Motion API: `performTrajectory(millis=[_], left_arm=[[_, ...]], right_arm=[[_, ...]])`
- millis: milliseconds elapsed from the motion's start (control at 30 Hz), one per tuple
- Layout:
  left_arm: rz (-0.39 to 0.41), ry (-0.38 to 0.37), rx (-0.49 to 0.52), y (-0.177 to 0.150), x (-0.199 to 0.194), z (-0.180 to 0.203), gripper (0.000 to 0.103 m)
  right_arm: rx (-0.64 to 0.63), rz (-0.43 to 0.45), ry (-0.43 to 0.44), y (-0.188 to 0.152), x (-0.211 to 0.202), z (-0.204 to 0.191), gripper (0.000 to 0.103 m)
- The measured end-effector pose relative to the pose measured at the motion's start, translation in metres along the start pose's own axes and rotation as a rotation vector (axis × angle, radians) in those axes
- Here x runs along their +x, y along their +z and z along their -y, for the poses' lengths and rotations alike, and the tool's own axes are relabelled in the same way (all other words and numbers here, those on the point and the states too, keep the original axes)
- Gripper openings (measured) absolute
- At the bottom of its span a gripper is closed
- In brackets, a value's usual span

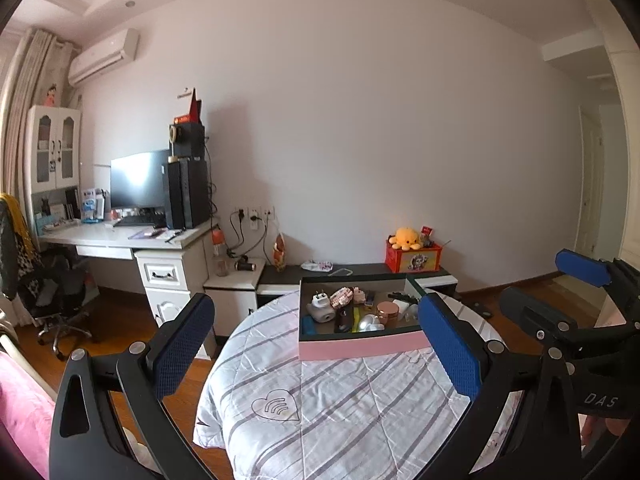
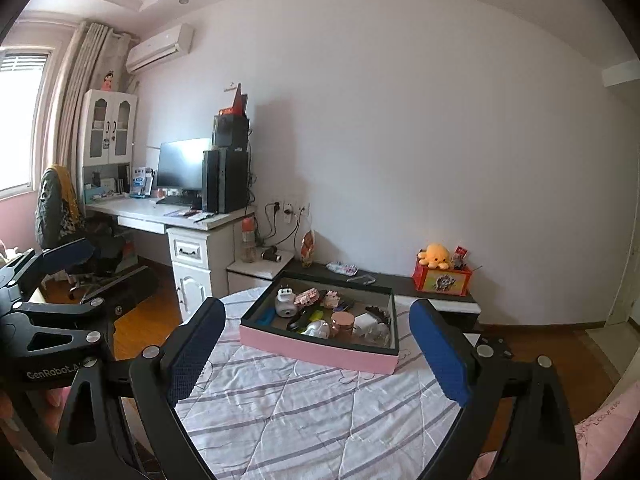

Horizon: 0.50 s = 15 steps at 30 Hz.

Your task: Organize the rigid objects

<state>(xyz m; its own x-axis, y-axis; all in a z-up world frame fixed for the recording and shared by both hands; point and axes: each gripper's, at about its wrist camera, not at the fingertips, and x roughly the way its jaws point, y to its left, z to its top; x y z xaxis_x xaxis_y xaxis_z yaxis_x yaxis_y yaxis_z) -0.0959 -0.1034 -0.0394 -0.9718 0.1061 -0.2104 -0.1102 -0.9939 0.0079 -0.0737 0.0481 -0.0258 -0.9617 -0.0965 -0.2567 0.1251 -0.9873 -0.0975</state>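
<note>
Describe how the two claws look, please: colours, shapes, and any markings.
Both the left claw and the right claw have black frames with triangular cut-outs, silver rivets, and blue textured pads. White lettering reads "DAS" on the right claw and "GenRobot" on the left.

A bed under a white, grey-striped quilt (image 1: 340, 400) carries a pink-sided shallow cardboard box (image 1: 360, 350) near its far edge.

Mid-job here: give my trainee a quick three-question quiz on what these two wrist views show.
1. True or false: the pink-sided box sits on the striped quilt.
2. The left gripper is: A) open B) shut on an item.
3. Name the yellow toy on the red box.

Key: 1 true. 2 A; the right gripper is open too. 3 a plush octopus.
</note>
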Motion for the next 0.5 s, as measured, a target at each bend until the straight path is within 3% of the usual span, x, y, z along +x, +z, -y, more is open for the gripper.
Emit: performTrajectory(millis=[333, 500], left_arm=[[0.090, 0.056, 0.062, 0.004, -0.052, 0.011, 0.103], [0.108, 0.036, 0.059, 0.006, -0.074, 0.013, 0.103]], right_arm=[[0.010, 0.055, -0.015, -0.003, -0.041, -0.007, 0.095], [-0.001, 0.081, -0.028, -0.001, -0.065, -0.011, 0.095]])
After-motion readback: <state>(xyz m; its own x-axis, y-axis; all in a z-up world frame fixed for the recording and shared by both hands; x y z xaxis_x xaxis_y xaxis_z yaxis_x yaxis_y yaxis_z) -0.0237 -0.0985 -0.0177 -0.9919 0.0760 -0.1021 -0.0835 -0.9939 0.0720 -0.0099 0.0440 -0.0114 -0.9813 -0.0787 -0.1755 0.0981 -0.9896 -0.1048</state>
